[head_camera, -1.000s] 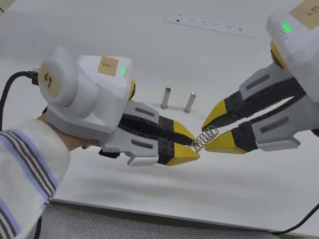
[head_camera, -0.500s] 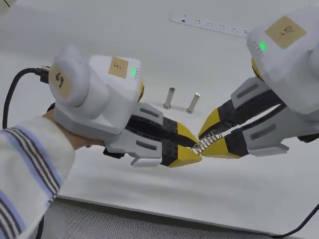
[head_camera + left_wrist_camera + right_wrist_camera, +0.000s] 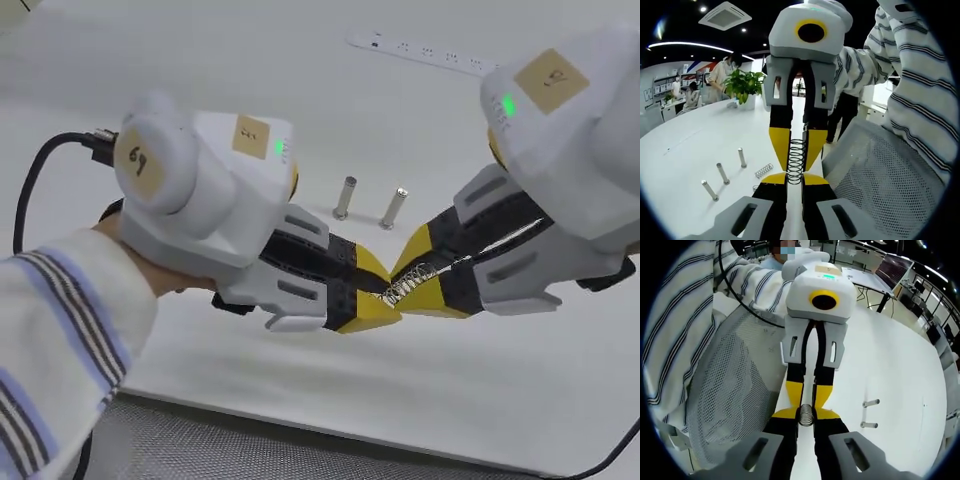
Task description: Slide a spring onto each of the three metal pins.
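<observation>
Coiled steel spring (image 3: 403, 287) spans between left gripper (image 3: 388, 298) and right gripper (image 3: 416, 284) above white tabletop (image 3: 250, 90); two upright steel pins (image 3: 346, 198) (image 3: 394, 208) stand behind.

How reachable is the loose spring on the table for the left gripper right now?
Likely not yet: left gripper is shut on the held spring. The loose spring lies unobstructed on the table, so it's reachable once released.

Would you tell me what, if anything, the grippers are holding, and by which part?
The spring, pinched at one end by the left gripper. The jaws of the right gripper flank its other end; whether they grip it cannot be told.
</observation>
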Demonstrator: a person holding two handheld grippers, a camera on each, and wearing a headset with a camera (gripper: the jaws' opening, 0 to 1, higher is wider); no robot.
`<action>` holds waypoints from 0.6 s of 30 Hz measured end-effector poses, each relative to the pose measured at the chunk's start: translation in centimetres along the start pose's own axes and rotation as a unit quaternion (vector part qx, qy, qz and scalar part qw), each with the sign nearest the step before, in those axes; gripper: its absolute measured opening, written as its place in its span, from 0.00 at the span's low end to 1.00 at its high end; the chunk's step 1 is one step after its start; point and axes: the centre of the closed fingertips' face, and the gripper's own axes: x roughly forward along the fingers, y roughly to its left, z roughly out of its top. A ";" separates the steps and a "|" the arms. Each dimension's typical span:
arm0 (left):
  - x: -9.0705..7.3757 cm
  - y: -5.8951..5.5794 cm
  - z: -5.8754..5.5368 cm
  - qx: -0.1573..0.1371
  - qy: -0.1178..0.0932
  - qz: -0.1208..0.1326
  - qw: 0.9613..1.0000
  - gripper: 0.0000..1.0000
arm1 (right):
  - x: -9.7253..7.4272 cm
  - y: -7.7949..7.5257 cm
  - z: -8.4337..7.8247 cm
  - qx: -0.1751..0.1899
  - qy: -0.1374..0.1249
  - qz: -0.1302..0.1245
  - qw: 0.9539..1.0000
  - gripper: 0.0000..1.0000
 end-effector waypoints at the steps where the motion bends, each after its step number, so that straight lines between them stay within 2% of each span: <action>1: -0.1 0.0 0.0 -0.001 0.000 0.001 1.000 0.03 | 0.1 -0.1 0.1 0.004 0.000 0.001 1.000 0.08; 8: -0.5 0.5 -0.6 -0.007 0.011 0.011 1.000 0.03 | 0.6 -0.4 0.3 0.009 0.004 -0.001 1.000 0.08; 18: -1.5 1.3 -0.7 -0.020 0.006 0.031 0.999 0.03 | 0.9 -1.4 1.1 0.029 -0.001 -0.004 1.000 0.08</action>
